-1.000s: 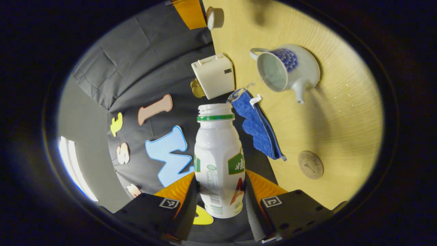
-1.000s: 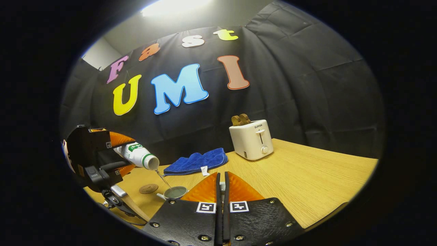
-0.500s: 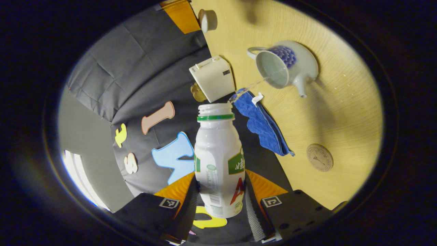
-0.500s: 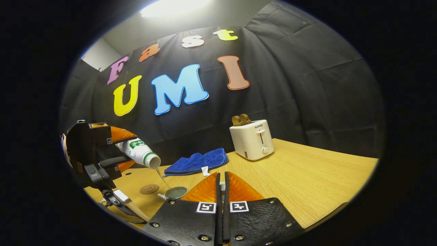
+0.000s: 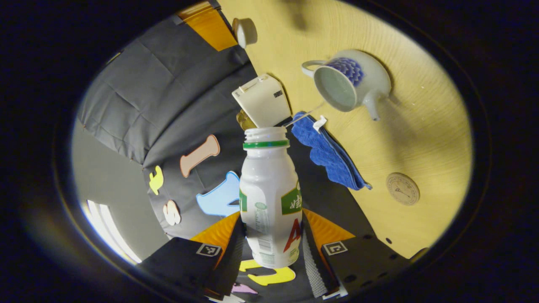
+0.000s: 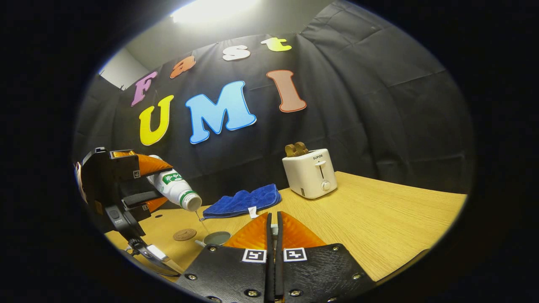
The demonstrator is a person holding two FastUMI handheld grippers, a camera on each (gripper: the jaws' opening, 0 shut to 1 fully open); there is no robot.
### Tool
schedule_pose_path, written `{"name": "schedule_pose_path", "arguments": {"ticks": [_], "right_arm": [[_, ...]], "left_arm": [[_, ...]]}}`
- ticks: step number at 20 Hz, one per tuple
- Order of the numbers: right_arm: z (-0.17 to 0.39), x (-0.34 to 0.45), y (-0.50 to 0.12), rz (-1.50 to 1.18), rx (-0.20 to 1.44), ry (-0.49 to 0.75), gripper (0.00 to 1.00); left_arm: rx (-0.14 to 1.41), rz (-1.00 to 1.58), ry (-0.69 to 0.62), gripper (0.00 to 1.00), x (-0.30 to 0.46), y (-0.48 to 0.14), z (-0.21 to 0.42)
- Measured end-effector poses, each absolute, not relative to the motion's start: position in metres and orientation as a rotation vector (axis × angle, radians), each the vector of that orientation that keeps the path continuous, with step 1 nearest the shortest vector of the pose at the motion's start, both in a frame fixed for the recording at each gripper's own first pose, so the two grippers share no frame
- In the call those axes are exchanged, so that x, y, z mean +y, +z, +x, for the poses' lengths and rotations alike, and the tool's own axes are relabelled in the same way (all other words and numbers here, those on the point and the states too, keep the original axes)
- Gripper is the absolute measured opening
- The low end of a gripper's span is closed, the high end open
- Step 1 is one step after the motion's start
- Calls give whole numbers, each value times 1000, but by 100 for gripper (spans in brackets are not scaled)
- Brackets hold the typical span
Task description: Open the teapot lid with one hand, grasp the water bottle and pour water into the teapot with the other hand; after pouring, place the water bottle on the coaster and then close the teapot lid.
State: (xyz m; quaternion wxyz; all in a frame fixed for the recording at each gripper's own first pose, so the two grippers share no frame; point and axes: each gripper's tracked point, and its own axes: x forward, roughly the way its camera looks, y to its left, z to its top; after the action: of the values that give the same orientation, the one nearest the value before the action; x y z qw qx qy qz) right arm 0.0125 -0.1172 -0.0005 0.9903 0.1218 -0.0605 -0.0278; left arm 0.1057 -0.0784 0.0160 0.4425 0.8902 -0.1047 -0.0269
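Currently my left gripper (image 5: 271,235) clamps the water bottle (image 5: 270,198), tilted mouth-down above the open teapot (image 5: 347,84). I should keep the thin stream centred, then right it for the coaster (image 5: 402,189). My right gripper (image 6: 274,235) stands closed, apparently pinching the lid.

The water bottle (image 5: 270,198) looks like smooth white plastic with a glossy printed label. The teapot (image 5: 351,83) is glazed, shiny ceramic. The bench (image 6: 379,227) shows matt pale wood grain. The blue towel (image 6: 242,200) is fluffy cloth, the toaster (image 6: 310,172) smooth plastic, the coaster (image 5: 402,189) matt and wood-like.
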Motion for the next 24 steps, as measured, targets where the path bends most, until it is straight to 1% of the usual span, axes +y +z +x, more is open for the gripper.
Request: {"name": "schedule_pose_path", "arguments": {"ticks": [2,3,7,8,9,10,11,12,13,14,15,18,19,22,23,24], "right_arm": [[13,-118,-1,248,-119,-54,0],[13,-118,-1,250,-117,-54,0],[13,-122,-2,265,-116,-61,1],[13,-123,-3,268,-117,-63,1],[13,-123,-2,270,-117,-65,1],[14,-123,-2,269,-117,-67,1],[14,-123,-3,265,-116,-68,1],[14,-123,-3,261,-115,-70,1],[14,-123,-3,256,-115,-70,1],[15,-123,-4,252,-115,-69,1],[15,-122,-3,248,-115,-69,1],[15,-120,-3,242,-116,-60,1],[16,-118,-3,244,-115,-54,1],[19,-114,-6,241,-105,-40,0],[20,-113,-7,237,-102,-36,0],[20,-110,-6,234,-101,-30,0]], "left_arm": [[-283,2227,-64,73,-79,16,105],[-299,2241,-60,77,-80,16,104],[-334,2258,-69,77,-85,3,102],[-326,2236,-79,73,-86,4,101],[-309,2194,-98,77,-86,2,101],[-294,2144,-118,78,-85,-2,102],[-280,2099,-134,73,-83,-5,105],[-264,2056,-146,77,-77,-2,109],[-247,2012,-160,77,-73,-7,110],[-229,1965,-168,72,-70,-11,111],[-208,1913,-178,77,-65,-15,113],[-131,1729,-202,77,-53,-30,116],[-109,1668,-204,73,-49,-34,114],[-85,1501,-190,77,-37,-34,108],[-81,1446,-184,77,-34,-33,105],[-83,1392,-177,73,-33,-32,102]]}}
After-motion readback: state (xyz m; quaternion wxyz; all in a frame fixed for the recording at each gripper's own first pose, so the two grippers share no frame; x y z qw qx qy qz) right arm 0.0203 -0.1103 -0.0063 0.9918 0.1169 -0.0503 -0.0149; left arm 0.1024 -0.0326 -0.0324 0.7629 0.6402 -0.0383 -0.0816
